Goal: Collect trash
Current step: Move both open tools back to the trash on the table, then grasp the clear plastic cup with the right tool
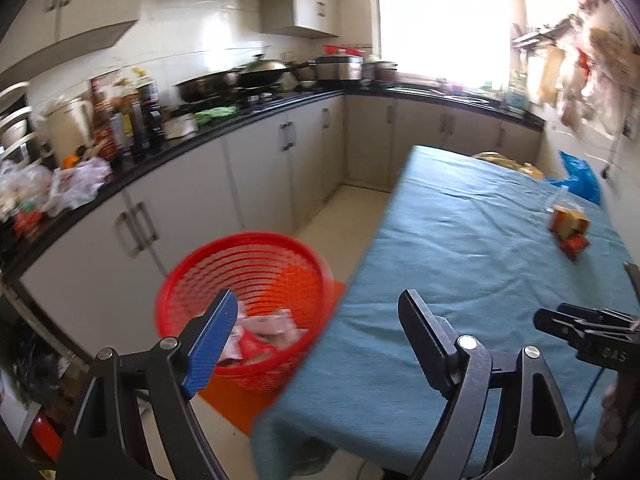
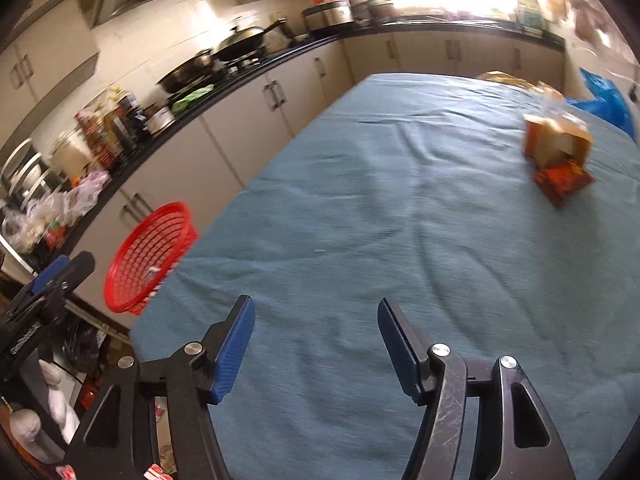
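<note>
A red plastic basket (image 1: 208, 272) (image 2: 132, 256) stands on the floor beside the table's left edge and holds several crumpled wrappers (image 1: 268, 328). My left gripper (image 1: 316, 308) hovers open above the table corner next to the basket, nothing between its fingers. My right gripper (image 2: 316, 312) is open over the blue tablecloth (image 2: 400, 220), also empty. Far right on the cloth lie an orange-and-tan carton (image 2: 558, 140) (image 1: 568, 220) and a red wrapper (image 2: 564, 182) (image 1: 574, 246) against it. Each gripper shows at the edge of the other's view.
A black kitchen counter (image 1: 240, 120) with pans, bottles and plastic bags runs along the left and back walls. A blue plastic bag (image 1: 580, 178) lies at the table's far right corner. An orange mat (image 1: 248, 400) lies under the basket. Clutter sits on the floor at the lower left.
</note>
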Demonstrator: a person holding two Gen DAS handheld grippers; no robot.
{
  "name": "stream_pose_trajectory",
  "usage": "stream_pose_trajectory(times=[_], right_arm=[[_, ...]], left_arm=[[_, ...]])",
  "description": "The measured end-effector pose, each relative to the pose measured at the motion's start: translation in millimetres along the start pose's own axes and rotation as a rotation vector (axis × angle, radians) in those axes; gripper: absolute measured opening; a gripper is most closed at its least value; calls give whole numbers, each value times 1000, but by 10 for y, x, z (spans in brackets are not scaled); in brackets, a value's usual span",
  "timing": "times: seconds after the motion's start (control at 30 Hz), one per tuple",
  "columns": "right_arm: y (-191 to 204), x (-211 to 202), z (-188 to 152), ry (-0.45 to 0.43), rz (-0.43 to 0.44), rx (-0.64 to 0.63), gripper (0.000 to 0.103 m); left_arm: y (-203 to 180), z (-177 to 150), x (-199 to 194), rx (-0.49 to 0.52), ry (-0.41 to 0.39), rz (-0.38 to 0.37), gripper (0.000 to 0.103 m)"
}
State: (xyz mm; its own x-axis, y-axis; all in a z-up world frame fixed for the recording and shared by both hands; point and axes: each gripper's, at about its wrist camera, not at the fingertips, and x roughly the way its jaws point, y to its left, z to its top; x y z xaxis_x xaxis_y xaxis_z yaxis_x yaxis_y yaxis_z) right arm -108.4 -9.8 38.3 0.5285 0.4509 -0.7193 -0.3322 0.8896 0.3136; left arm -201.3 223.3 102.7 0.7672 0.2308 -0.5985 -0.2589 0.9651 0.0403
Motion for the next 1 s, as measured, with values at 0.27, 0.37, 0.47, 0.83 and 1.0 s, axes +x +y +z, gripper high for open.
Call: stream_pose_trajectory(times=[0.27,0.37,0.47,0.83,1.0], right_arm=[[-801,-220,36,-25,-91,135,70],[-1075,-261,73,-24,-111,189,71],[-1318,-308,124,-29,-139,221,72],[-2025,-470,679,-92,-300,262,76],[-2354,-368,1416,-135,-340,264,79]], left_arm=[[-731,188,164,81,44,-173,82],[-1035,321,231,108,46,-224,82],[-1320,446,299,124,46,-280,82],[-2406,877,1111,150,78,-429,82],[-2469,788,1537,127,96,-436,82]])
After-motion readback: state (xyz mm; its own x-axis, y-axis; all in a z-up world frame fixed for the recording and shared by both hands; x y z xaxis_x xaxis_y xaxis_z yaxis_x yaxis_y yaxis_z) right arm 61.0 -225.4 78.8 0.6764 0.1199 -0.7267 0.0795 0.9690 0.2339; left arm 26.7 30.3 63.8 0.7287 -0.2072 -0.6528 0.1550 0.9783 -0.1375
